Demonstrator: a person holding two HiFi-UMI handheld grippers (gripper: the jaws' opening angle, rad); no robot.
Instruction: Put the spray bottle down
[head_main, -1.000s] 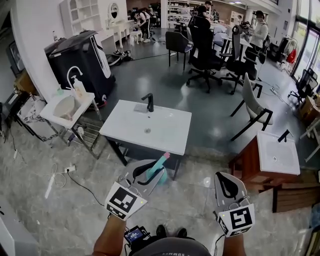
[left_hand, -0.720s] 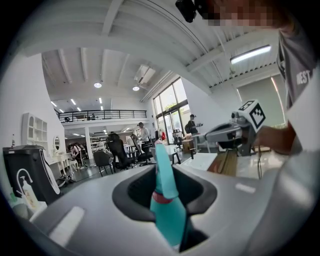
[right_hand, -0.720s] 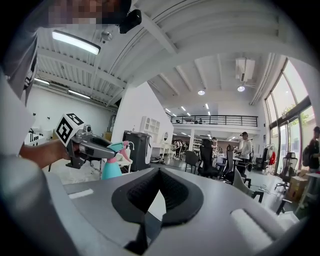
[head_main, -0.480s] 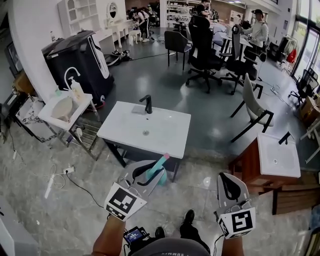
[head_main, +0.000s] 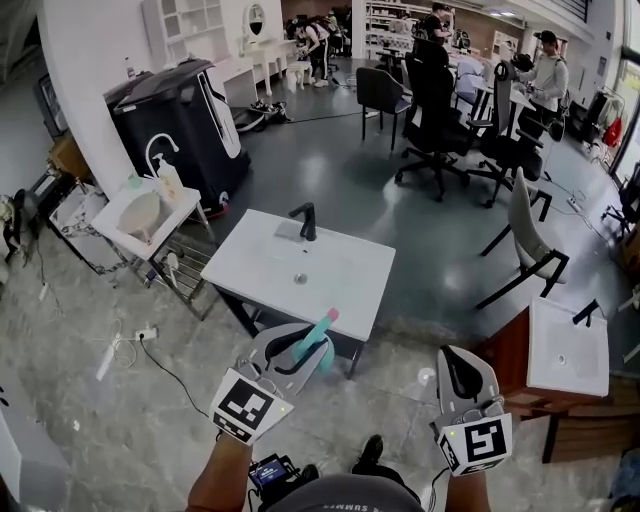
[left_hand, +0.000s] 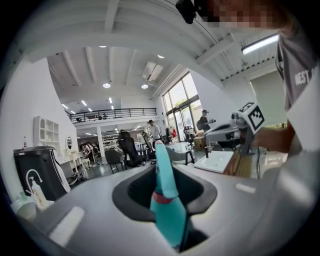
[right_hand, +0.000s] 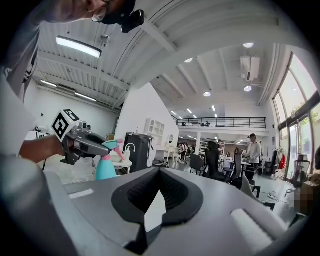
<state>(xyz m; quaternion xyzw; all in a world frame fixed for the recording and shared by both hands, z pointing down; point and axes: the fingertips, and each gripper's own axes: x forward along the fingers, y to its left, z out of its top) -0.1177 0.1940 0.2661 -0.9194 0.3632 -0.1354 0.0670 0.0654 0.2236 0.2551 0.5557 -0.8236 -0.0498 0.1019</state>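
My left gripper (head_main: 303, 346) pinches the spray bottle (head_main: 318, 331) near the white counter's (head_main: 345, 268) front edge; my right gripper (head_main: 458, 358) is pressed together, empty.

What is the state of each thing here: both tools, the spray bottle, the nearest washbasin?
Teal plastic spray bottle with pink nozzle: gripped, tilted, not yet set down.
Left tool: shut on the bottle.
Right tool: shut, empty.
White rectangular washbasin: nothing standing on it.
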